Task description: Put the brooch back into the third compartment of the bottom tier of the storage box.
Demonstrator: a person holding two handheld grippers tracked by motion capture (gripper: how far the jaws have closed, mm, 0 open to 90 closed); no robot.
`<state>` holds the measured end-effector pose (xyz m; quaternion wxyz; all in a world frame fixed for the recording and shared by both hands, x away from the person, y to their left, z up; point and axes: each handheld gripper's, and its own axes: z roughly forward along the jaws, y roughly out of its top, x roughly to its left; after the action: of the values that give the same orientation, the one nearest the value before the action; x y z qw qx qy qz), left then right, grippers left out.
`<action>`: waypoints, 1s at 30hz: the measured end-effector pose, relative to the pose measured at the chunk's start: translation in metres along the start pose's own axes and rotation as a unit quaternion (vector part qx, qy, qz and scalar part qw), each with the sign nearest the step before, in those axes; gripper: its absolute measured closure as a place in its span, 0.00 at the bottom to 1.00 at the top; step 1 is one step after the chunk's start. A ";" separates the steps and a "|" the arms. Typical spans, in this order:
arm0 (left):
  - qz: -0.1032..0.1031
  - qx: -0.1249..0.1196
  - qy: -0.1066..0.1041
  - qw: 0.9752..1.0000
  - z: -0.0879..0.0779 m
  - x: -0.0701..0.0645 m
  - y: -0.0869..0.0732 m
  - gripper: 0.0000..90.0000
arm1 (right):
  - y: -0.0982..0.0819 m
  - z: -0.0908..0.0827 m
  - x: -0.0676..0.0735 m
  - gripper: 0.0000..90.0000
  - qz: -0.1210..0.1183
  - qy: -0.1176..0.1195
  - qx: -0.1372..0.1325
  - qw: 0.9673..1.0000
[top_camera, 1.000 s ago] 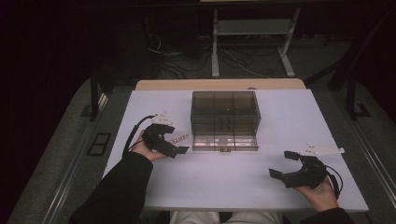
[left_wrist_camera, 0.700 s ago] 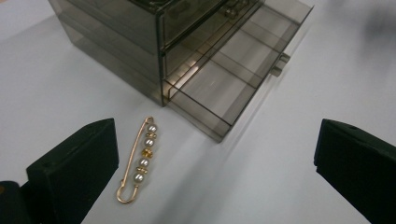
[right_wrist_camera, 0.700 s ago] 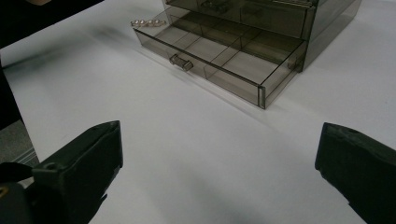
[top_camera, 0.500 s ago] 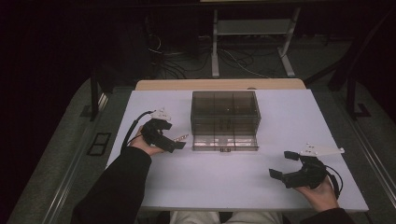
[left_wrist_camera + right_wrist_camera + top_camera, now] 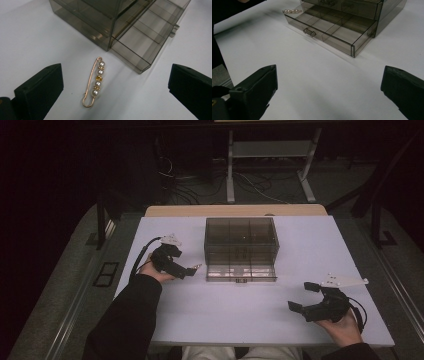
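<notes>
At the left of the table, the left gripper hovered with its jaws spread wide, holding nothing, well in from the left edge with bare tabletop behind it. Just beyond its tips lay the pin, a gold safety pin strung with pearls, flat on the table just beside the left front corner of the open drawer. In the left gripper view its long axis ran straight away from the gripper, rounded clasp end nearest and small loop toward the box. Since a second earlier, the left gripper had drawn slightly back toward the left. A broad bare stretch lay in front of the drawer. The right gripper, spread and empty, rested near the front right corner, unchanged.
</notes>
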<state>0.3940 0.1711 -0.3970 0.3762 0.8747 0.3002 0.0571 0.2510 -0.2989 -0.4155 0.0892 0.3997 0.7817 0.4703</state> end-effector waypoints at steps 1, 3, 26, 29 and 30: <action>-0.003 0.001 0.001 1.000 0.001 0.001 -0.001 0.00 | 0.000 0.000 0.000 0.00 -0.001 0.000 0.000 1.000; -0.006 0.004 0.001 1.000 0.003 0.004 -0.002 0.00 | 0.000 0.000 0.000 0.00 -0.001 0.000 0.000 1.000; -0.012 0.035 0.004 0.999 0.029 0.022 -0.012 0.00 | -0.001 0.000 0.000 0.00 -0.003 0.003 0.002 1.000; -0.012 0.041 0.001 0.999 0.033 0.022 -0.013 0.00 | -0.001 0.000 0.000 0.00 -0.003 0.003 0.002 1.000; -0.014 0.042 0.001 0.999 0.034 0.021 -0.013 0.00 | -0.001 0.000 0.000 0.00 -0.003 0.003 0.002 1.000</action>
<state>0.4161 0.1686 -0.4326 0.3398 0.8855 0.3143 0.0399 0.2508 -0.2988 -0.4164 0.0872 0.3960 0.7842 0.4696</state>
